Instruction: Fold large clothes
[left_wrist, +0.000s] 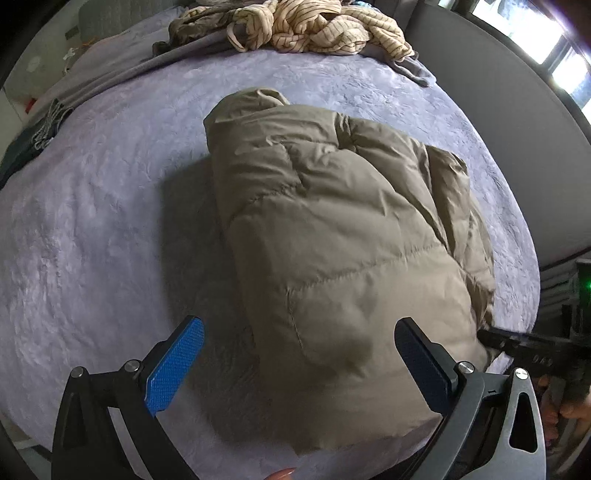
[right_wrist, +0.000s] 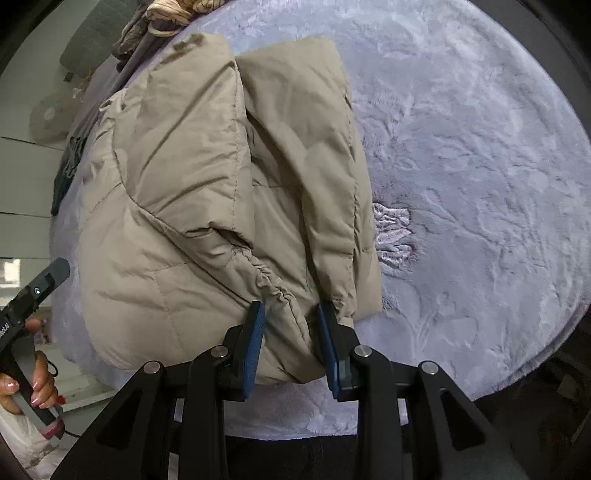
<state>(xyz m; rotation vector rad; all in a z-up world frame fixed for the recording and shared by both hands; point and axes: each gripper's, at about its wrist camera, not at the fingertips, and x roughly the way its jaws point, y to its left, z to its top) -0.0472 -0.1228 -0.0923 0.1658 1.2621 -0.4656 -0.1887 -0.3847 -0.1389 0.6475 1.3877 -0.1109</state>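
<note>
A puffy tan jacket (left_wrist: 332, 240) lies folded into a thick bundle on a bed covered with a fuzzy lavender blanket (left_wrist: 92, 240), and everything else can be placed from that jacket. The left gripper (left_wrist: 299, 365) hangs above the jacket's near end with its blue-padded fingers (left_wrist: 173, 365) spread wide, one on each side of the bundle, holding nothing. The right gripper (right_wrist: 291, 343) is at the jacket's near edge, where a gathered elastic cuff (right_wrist: 266, 280) and a folded layer bunch together; its two fingers are drawn fairly close and have a fold of that tan fabric pinched between them. In the right wrist view the jacket (right_wrist: 192, 192) shows two stacked layers side by side, a quilted body and a smoother panel lying against it. Beyond the jacket's far end, at the head of the bed, a crumpled cream striped garment (left_wrist: 306, 26) sits in a heap next to some grey cloth (left_wrist: 110, 62). To the jacket's left, off the bed's edge, the person's hand (right_wrist: 40, 384) grips the handle of the other tool. A small embroidered patch (right_wrist: 393, 232) marks the blanket just beside the jacket's right edge.
</note>
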